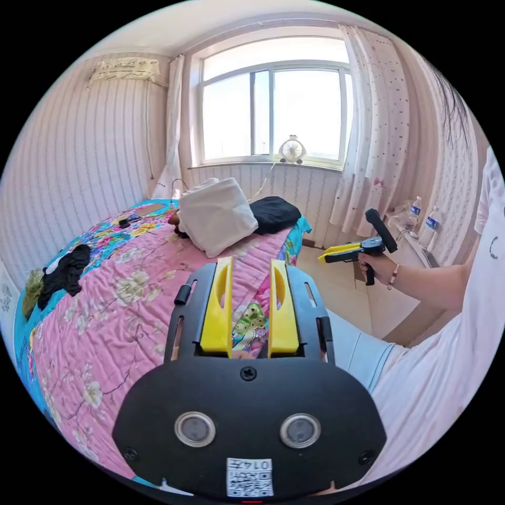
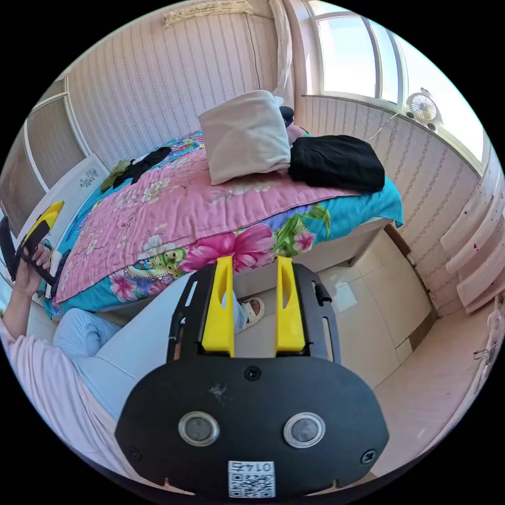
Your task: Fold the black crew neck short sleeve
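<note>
A bed with a pink floral quilt (image 1: pixel 121 310) (image 2: pixel 158 205) lies ahead. A black garment (image 1: pixel 274 213) (image 2: pixel 336 160) rests in a neat heap at the bed's corner near the window, beside a white pillow (image 1: pixel 215 214) (image 2: pixel 244 134). A second black garment (image 1: pixel 66 271) (image 2: pixel 142 158) lies crumpled at the bed's other end. My left gripper (image 1: pixel 251 261) hovers open above the quilt's edge, holding nothing. My right gripper (image 2: pixel 254 259) is open and empty, out over the floor beside the bed. A hand holds it in the left gripper view (image 1: pixel 342 252), and another hand holds the left gripper (image 2: pixel 37 223) in the right gripper view.
A small fan (image 1: pixel 292 150) (image 2: pixel 423 108) stands on the sill under the window (image 1: pixel 273 110). Water bottles (image 1: pixel 423 221) stand on a side table by the curtain (image 1: pixel 376 131). The person's legs in pale blue trousers (image 2: pixel 100 347) stand on the tiled floor (image 2: pixel 379 315) beside the bed.
</note>
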Demonstrator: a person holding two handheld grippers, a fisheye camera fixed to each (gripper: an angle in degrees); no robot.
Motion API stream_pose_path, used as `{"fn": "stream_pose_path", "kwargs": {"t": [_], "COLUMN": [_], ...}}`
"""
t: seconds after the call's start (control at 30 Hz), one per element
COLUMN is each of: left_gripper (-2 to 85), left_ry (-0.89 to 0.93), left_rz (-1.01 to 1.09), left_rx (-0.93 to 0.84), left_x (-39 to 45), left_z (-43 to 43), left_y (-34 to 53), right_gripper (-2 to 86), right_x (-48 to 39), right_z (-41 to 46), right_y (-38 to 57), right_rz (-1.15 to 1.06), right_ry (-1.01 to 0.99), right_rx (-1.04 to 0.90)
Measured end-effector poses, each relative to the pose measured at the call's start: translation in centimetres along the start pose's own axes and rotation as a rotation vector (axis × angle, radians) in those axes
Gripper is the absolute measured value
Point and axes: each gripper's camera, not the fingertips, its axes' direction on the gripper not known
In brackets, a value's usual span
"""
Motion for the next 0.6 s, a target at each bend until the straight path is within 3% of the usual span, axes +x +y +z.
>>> {"fn": "stream_pose_path", "kwargs": {"t": [0.2,0.43,0.6], "left_gripper": [18.1,16.7,15.6], "left_ry": [0.094,0.143,0.107], "left_rz": [0.079,0.116,0.093], "left_rx": [-0.099,-0.186,-0.25], "left_x": [2.1,2.8,2.2], "left_z": [16.1,34.3,45.2], "left_y": [-9.9,-20.9,-26.6], "right_gripper": [13.3,11.3,12.1], "right_x": [11.0,22.6,29.3], "right_z": [0.9,3.8,6.6], "right_y": [-3.8,-10.2,-14.1], "right_rz": [0.028,0.105,0.134], "right_ry": [-0.005,-0.074,0.016], "right_rx": [0.097,0.072,0.085]}}
